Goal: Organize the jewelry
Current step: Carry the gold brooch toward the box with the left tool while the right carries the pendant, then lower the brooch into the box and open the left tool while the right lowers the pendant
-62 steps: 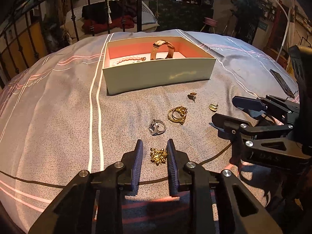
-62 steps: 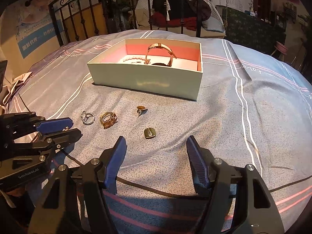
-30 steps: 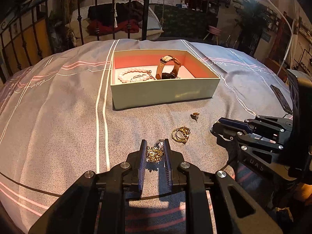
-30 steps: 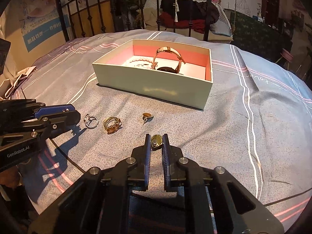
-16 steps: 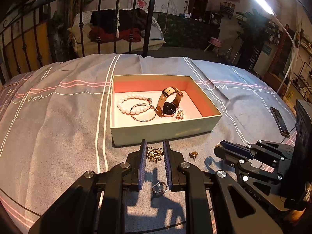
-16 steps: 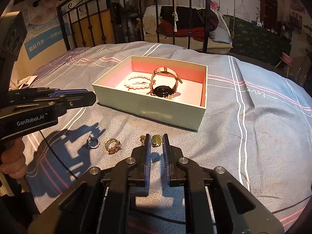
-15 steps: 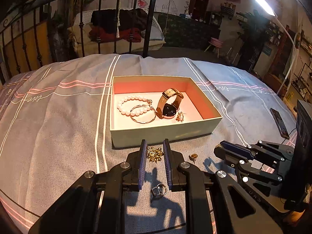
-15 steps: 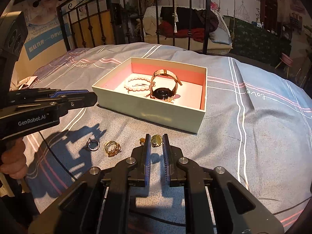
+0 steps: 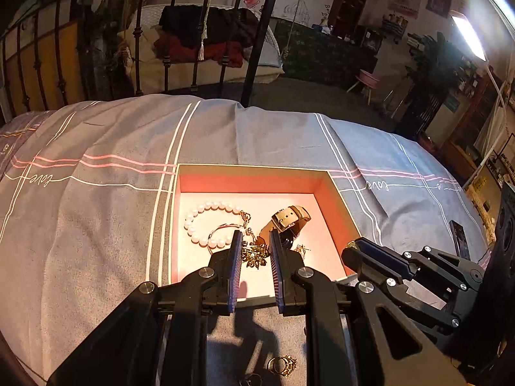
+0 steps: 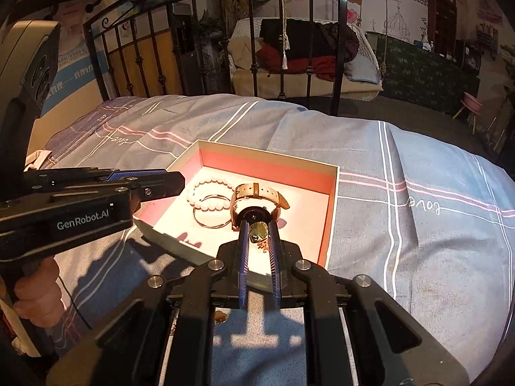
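An open box (image 9: 341, 199) with a pink lining lies on the bed; it also shows in the right wrist view (image 10: 333, 199). Inside are a pearl bracelet (image 9: 206, 212), a thin bangle (image 10: 206, 212) and a watch (image 9: 289, 218). My left gripper (image 9: 254, 251) is shut on a gold leaf-shaped piece (image 9: 256, 255) and holds it above the box's near half. My right gripper (image 10: 259, 228) is shut on a small gold earring (image 10: 259, 230) over the box, just in front of the watch (image 10: 257, 199).
A gold ring cluster (image 9: 283, 365) and part of a silver ring (image 9: 252, 379) lie on the grey striped bedspread (image 9: 96, 225) in front of the box. A black phone (image 9: 458, 241) lies at the right. A metal bed frame (image 10: 251, 32) stands behind.
Both grippers have risen and moved forward with their pieces, from in front of the box to above its inside.
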